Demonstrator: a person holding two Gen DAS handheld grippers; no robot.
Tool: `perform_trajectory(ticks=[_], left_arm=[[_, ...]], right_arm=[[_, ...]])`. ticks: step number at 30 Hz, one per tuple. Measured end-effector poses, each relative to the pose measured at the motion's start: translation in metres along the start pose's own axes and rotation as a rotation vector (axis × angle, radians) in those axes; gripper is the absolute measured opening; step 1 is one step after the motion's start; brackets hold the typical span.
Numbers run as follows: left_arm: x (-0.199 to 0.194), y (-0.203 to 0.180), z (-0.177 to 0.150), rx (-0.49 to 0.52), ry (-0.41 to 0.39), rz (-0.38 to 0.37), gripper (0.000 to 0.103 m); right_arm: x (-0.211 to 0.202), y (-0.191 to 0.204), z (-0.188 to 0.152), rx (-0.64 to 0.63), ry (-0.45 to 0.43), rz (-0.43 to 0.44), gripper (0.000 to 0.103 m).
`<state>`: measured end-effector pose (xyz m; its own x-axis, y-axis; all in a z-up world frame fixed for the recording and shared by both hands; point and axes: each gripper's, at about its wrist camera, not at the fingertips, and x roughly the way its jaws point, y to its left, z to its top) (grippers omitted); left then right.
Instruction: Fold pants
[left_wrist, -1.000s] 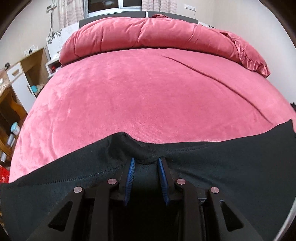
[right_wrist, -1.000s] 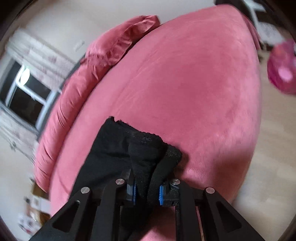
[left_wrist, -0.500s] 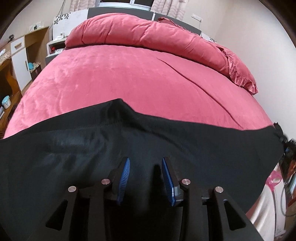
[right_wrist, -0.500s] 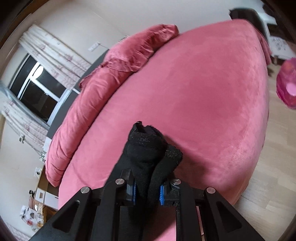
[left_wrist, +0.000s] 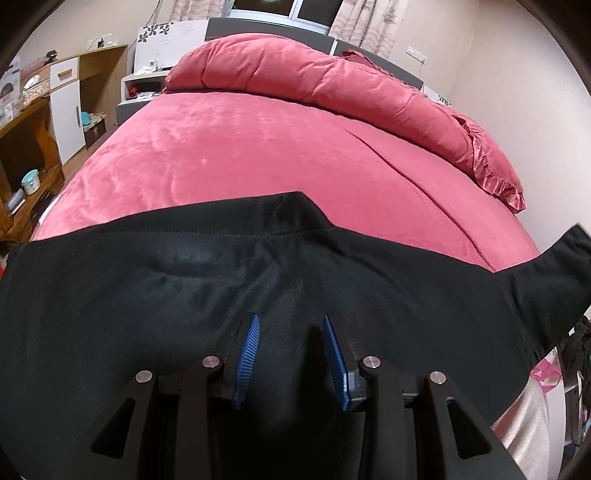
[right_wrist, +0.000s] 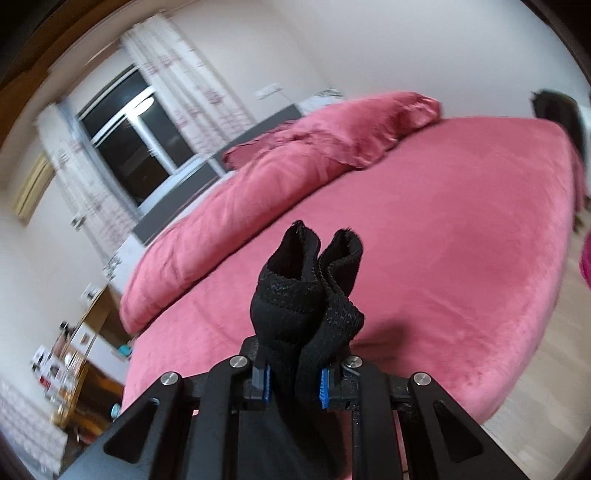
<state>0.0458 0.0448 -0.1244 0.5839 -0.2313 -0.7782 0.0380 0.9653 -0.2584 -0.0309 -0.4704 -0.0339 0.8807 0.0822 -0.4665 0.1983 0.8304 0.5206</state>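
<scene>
The black pants (left_wrist: 229, 288) lie spread flat across the near part of the pink bed (left_wrist: 280, 155), one pair only. The left gripper (left_wrist: 291, 354), its jaws just opened, hovers with fingers apart above the cloth. Only the right wrist view shows the right gripper (right_wrist: 295, 380) pinching the bunched waistband (right_wrist: 306, 291).

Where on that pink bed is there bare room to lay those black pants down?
The bedspread is bare between the rolled duvet at the head and the black pants at the near edge. The near edge is crowded, with pants under the left tool.
</scene>
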Motion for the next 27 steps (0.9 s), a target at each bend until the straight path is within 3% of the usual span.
perform_trajectory(ticks=[4,8,13,24,27], left_arm=[[-0.003,0.004,-0.002,-0.011,-0.012,0.009,0.036],[-0.009,0.01,-0.001,-0.038,-0.03,-0.004,0.036],[-0.015,0.019,0.0,-0.075,-0.046,-0.024,0.036],[-0.017,0.02,-0.005,-0.067,-0.038,-0.057,0.036],[-0.016,0.017,-0.006,-0.057,-0.035,-0.075,0.036]], right_arm=[[-0.002,0.057,-0.018,-0.149,0.028,0.092,0.02],[0.01,0.113,-0.051,-0.327,0.106,0.196,0.02],[0.039,0.166,-0.103,-0.509,0.219,0.258,0.02],[0.115,0.2,-0.217,-0.698,0.477,0.246,0.026],[0.132,0.199,-0.241,-0.752,0.538,0.225,0.041]])
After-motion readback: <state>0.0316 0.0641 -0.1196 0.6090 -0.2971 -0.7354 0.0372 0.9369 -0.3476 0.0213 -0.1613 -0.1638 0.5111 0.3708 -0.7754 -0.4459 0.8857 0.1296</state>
